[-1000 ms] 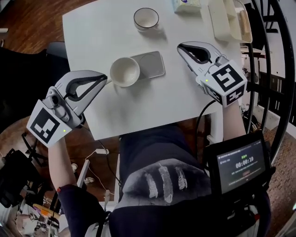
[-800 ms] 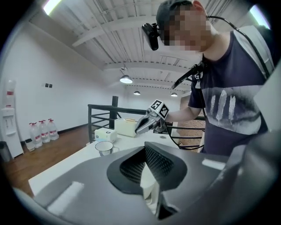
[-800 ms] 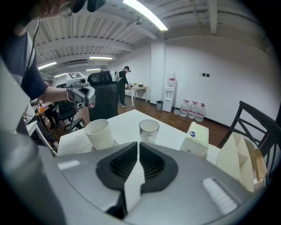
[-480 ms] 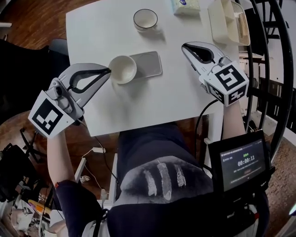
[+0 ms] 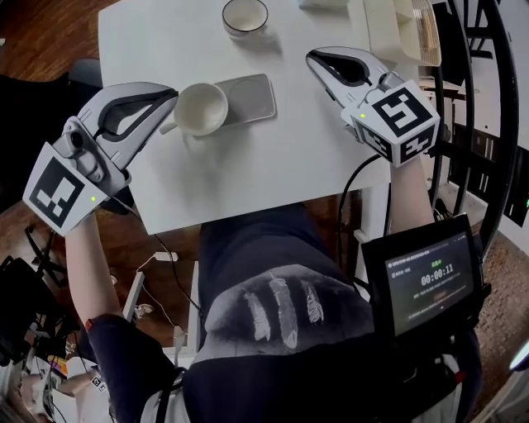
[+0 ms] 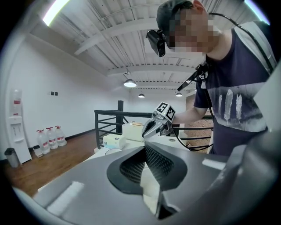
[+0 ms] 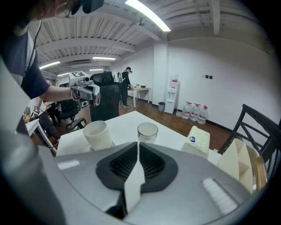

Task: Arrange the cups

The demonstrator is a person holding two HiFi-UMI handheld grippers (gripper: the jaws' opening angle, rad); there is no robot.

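Head view: the top edge cuts through the dark-rimmed cup (image 5: 245,15) at the far side of the white table (image 5: 273,165), and leaves only a sliver of the tissue pack (image 5: 321,4) and part of the pale rack (image 5: 398,29) at the far right. We cannot tell whether the left gripper (image 5: 171,93) touches the white cup (image 5: 201,107); its tip lies just beside the cup's left rim. This cup rests on the left end of a grey mat (image 5: 248,97), near the table's left edge.

Legible writing: the screen (image 5: 430,282) by the person's right hip reads 00:00:11. We see a blue mark on the tissue pack in the right gripper view, too small to read. Each gripper's cube carries black-and-white square markers.

Left gripper view: the jaws are pressed together with nothing between them; the white cup is out of sight here.

Right gripper view: the right gripper (image 5: 312,56) has its jaws likewise together and empty. It hovers over the table's right part, apart from both cups. We see the white cup far left and the dark-rimmed cup straight beyond the jaws.
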